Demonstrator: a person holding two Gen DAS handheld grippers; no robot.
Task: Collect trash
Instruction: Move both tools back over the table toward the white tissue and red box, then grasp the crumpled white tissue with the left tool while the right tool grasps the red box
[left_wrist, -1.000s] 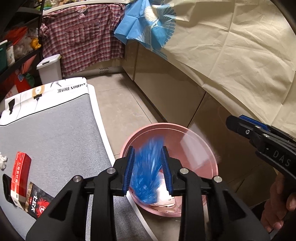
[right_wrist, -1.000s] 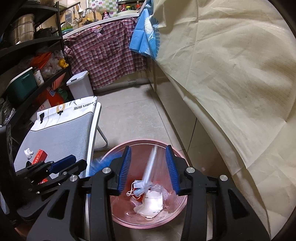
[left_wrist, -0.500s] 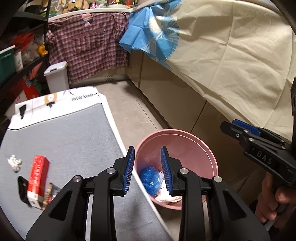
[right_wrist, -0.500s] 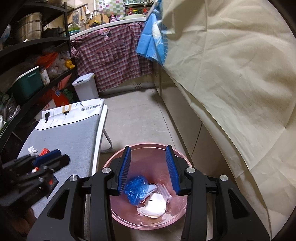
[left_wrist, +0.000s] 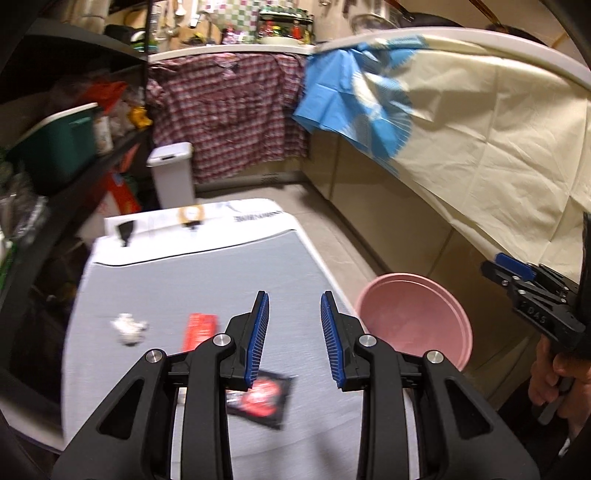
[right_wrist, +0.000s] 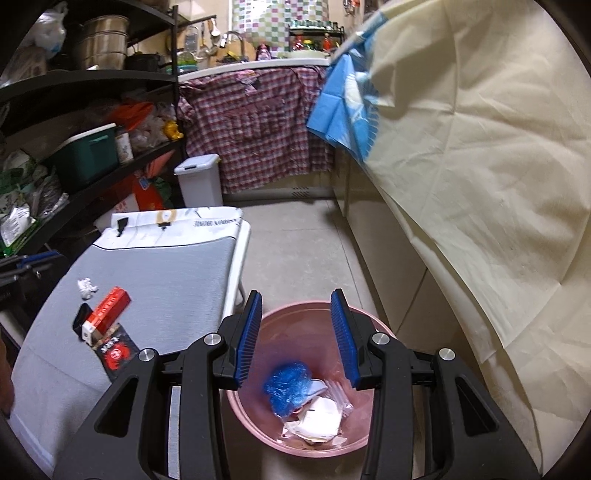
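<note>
Board (left_wrist: 192, 273) beside pink bin (right_wrist: 295, 314), which holds blue wad (right_wrist: 288, 382). Left gripper (left_wrist: 293, 334) and right gripper (right_wrist: 297, 338): both released, empty. Near the board's near-left corner lie red box (right_wrist: 109, 308), black sachet (right_wrist: 116, 354), white crumple (right_wrist: 86, 288). Risk: the flat sachet may slide from the pads; the crumple may crush.

In the left wrist view the black packet (left_wrist: 264, 400) is blurred and half hidden behind the left gripper (left_wrist: 294, 339). The print on the red box (left_wrist: 199, 328) beside that packet is too blurred to read. The right gripper (left_wrist: 532, 291) is cut off by the picture's edge.
</note>
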